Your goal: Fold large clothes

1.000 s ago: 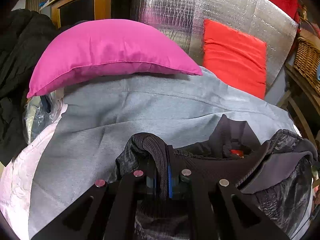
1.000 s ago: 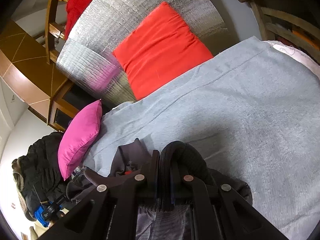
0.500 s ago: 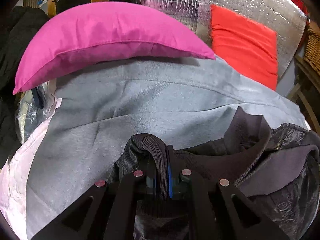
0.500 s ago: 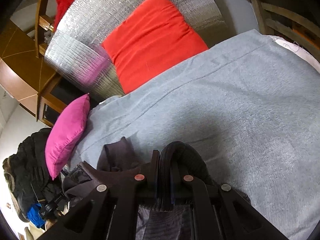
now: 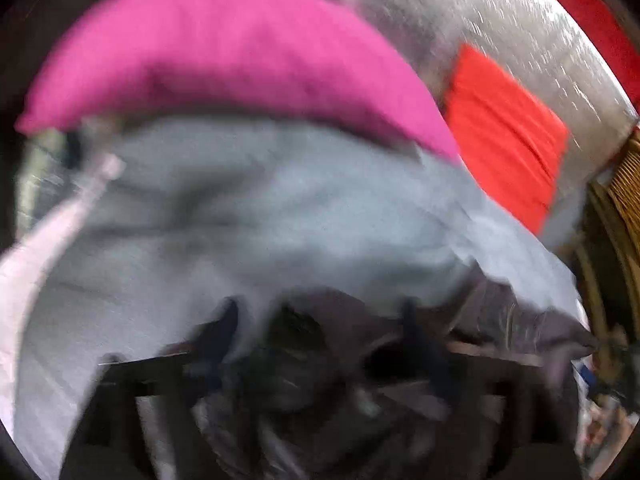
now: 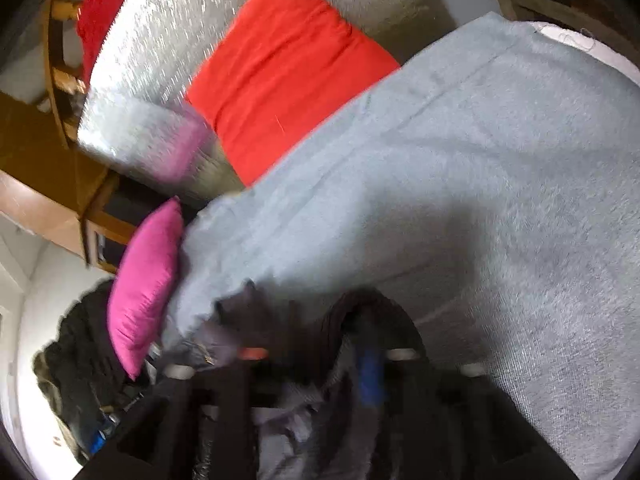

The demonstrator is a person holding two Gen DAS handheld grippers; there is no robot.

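Observation:
A dark grey jacket (image 5: 312,344) lies bunched on the grey blanket (image 5: 248,216) at the near edge of the bed. In the blurred left wrist view my left gripper (image 5: 320,332) is opening, its jaws spread apart, with the jacket's ribbed hem loose between them. The right wrist view shows the same jacket (image 6: 248,320) and its ribbed black cuff (image 6: 360,312). My right gripper (image 6: 308,364) is opening too, its jaws wide and a blue pad bared, the cuff lying between the fingers without being pinched.
A pink pillow (image 5: 224,52) and a red cushion (image 5: 508,132) rest at the head of the bed against a silver foil mat (image 5: 460,12). Dark clothes (image 6: 76,344) are piled left of the bed. A wicker basket (image 5: 628,184) stands at the right.
Both grippers were shut on the jacket's ribbed edge; now both have sprung apart and let it go. Both hands sank toward the bed, and the jacket settled on the blanket.

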